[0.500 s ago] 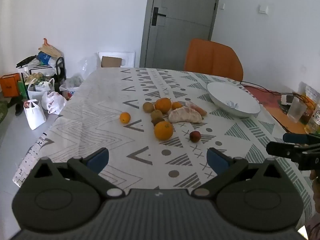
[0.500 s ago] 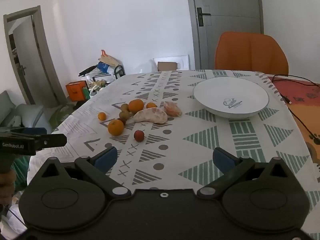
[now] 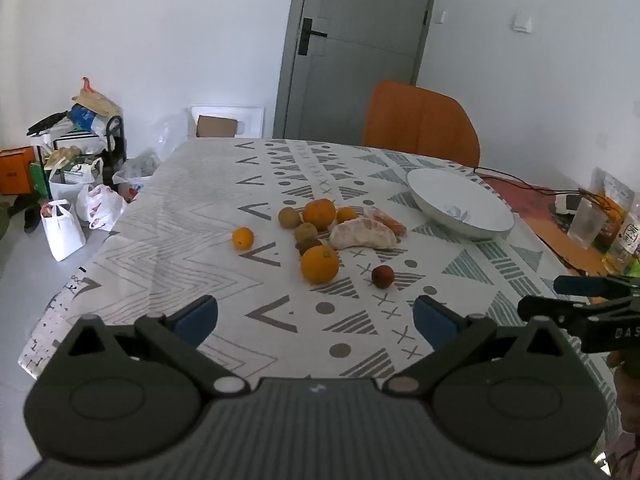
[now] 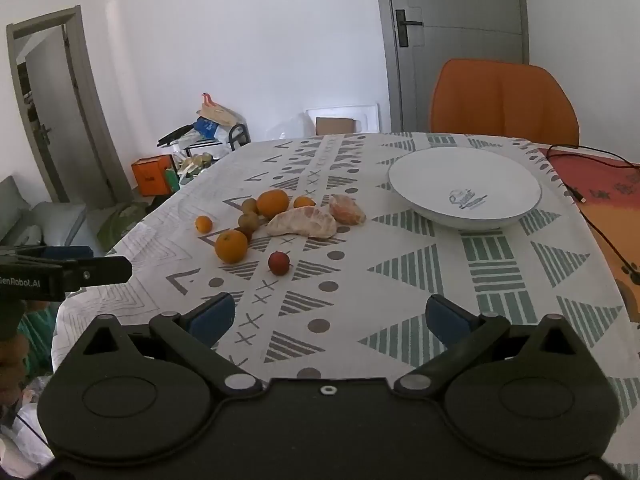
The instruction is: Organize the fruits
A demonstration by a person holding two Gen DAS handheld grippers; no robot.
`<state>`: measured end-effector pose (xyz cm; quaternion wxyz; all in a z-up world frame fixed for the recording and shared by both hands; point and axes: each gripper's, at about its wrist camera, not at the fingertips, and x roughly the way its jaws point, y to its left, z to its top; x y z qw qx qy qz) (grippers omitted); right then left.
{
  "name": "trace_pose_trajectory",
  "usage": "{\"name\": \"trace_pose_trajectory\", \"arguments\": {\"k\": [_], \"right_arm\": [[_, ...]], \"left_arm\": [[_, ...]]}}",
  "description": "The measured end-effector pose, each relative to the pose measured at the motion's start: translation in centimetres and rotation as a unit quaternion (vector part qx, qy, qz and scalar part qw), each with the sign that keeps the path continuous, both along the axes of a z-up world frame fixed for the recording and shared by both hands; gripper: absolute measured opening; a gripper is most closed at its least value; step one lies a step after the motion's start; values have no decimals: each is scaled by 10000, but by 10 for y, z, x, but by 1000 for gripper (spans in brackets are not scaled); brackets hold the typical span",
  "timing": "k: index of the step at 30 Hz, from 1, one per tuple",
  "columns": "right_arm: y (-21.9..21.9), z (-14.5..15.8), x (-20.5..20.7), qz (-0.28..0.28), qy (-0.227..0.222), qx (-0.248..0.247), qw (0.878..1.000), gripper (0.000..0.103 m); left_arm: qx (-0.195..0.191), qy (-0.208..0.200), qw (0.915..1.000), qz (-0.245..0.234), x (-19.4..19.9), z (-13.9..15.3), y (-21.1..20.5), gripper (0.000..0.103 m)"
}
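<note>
1. The left gripper (image 3: 316,318) hangs above the near part of the patterned tablecloth (image 3: 200,216), its blue-padded fingers (image 3: 198,316) spread wide with nothing between them
2. The right gripper (image 4: 326,316) hovers over the near edge of the same table, fingers (image 4: 444,316) likewise released and holding nothing
3. The fruits lie in a loose cluster mid-table: a large orange (image 3: 319,264) nearest the left gripper, a small dark red fruit (image 3: 383,276) just beside it to the right, and another orange (image 3: 319,214) farther back
4. Brown kiwi-like fruits (image 3: 289,217) sit between the two oranges, touching or nearly touching one another
5. A peeled citrus half (image 3: 362,234) rests at the cluster's right side, with a smaller peeled piece (image 4: 347,210) behind it
6. One small orange (image 3: 243,237) lies apart, left of the group
7. A white bowl (image 4: 424,176) stands well to the right of the fruit, in front of an orange chair (image 4: 504,100)
</note>
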<state>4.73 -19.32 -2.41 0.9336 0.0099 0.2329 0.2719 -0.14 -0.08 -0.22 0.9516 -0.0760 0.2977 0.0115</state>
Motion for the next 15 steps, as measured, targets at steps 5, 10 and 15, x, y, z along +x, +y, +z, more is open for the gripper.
{"name": "trace_pose_trajectory", "arguments": {"k": [5,10,15], "right_arm": [[0,-2,4,-16,28,-7,10000,103],[0,-2,4,-35,25,-28,10000,103],[-1,-1,3,-55,15,-16,10000,103]], "left_arm": [[18,-8,10000,-31,0,1,-2,103],[16,9,10000,-32,1,1,-4,103],[28,-12,10000,-79,-1,1,-5,103]]}}
